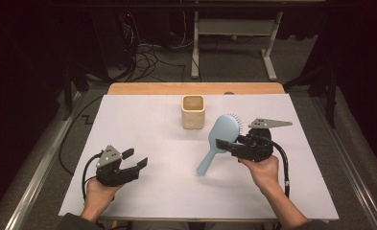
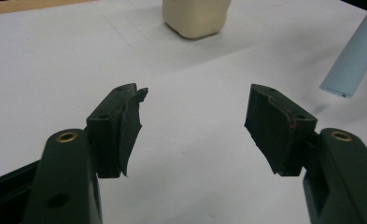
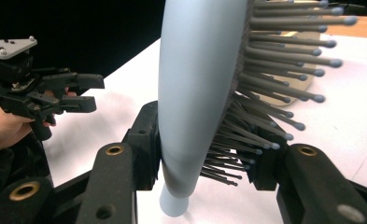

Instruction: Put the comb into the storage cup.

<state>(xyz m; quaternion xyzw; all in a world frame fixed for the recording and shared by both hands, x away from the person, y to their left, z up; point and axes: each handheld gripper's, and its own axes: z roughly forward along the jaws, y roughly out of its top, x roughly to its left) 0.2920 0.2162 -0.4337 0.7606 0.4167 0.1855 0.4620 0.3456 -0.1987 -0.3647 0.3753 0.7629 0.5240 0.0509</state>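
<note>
A light blue hairbrush is held above the white table, head up and handle slanting down to the left. My right gripper is shut on the hairbrush near the base of its head, one pad on the smooth back, the other on the bristles. A cream square cup stands upright at the table's far middle, behind the brush. My left gripper hovers low at the near left, open and empty. In the left gripper view the cup lies ahead and the brush handle's tip at the right.
White paper covers the tabletop, with a wooden edge showing at the far side. Beyond it are a desk frame and cables on the floor. Metal rails run along both sides of the table.
</note>
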